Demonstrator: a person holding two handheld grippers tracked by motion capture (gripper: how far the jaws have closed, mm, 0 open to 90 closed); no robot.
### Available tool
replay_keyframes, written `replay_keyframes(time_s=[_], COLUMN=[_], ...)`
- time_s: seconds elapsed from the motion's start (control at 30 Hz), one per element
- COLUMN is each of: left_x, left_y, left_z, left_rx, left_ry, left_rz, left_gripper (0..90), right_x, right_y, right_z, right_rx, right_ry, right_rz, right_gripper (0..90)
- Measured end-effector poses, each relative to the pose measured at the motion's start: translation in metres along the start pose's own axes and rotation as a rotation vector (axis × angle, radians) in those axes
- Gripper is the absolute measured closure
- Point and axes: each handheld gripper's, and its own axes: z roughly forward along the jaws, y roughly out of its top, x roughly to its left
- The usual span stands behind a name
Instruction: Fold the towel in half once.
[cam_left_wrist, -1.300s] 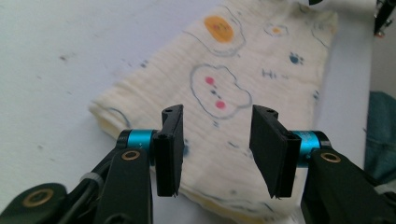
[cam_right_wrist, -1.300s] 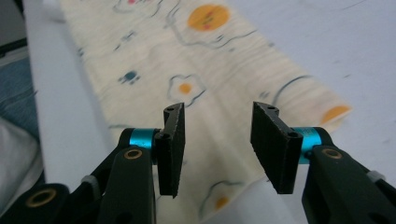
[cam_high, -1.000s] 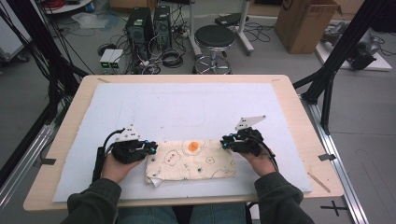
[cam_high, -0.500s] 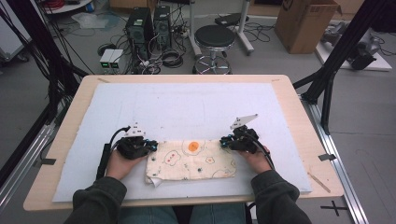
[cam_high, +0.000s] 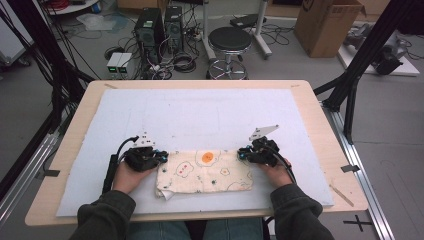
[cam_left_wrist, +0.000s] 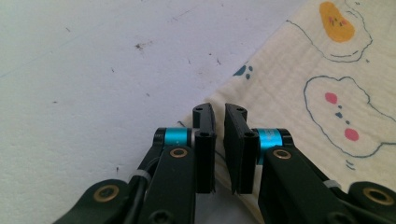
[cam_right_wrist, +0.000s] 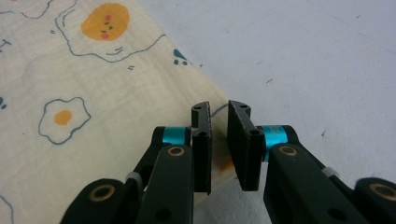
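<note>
Folded egg-print cloth (cam_high: 205, 172) lies on the near middle of the white mat (cam_high: 200, 115). Left gripper (cam_high: 161, 157) pinches its left edge; right gripper (cam_high: 242, 153), jaws just closing, pinches its right edge.

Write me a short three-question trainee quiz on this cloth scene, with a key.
1. True or false: the cloth lies on the white mat.
2. Which corner of the cloth is rumpled in the high view? A) far right B) near left C) far left
3. Fill in: the left gripper and the right gripper each sit at one ___ of the cloth.

Key
1. True.
2. B: the near left corner is folded up on itself.
3. End: the left gripper at the cloth's left edge, the right at its right edge, fingers nearly closed over the fabric border.
</note>
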Motion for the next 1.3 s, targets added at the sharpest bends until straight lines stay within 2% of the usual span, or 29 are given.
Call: replay_keyframes(time_s=[0.57,0.8,0.93,1.03,1.2,1.3], left_x=[0.000,-0.001,-0.001,-0.001,-0.002,-0.002], left_y=[-0.001,0.001,0.005,0.006,0.010,0.016], left_z=[0.000,-0.004,-0.011,-0.014,-0.017,-0.020], left_rx=[-0.007,-0.022,-0.072,-0.084,-0.099,-0.094], left_ry=[-0.008,-0.050,-0.060,-0.070,-0.078,-0.078], left_rz=[0.009,0.004,-0.012,-0.018,-0.020,-0.007], left_gripper=[80.8,71.4,66.6,62.4,55.7,52.1], right_x=[0.000,0.004,0.006,0.005,0.004,0.004], right_y=[-0.001,0.001,0.003,0.005,0.010,0.013], right_z=[0.000,0.001,-0.004,-0.006,-0.009,-0.011], right_rx=[-0.010,-0.020,-0.070,-0.089,-0.094,-0.096], right_ry=[-0.003,0.017,0.027,0.038,0.044,0.050], right_rz=[0.004,0.000,0.006,0.013,0.019,0.022], right_gripper=[79.4,69.7,66.5,62.8,57.7,55.5])
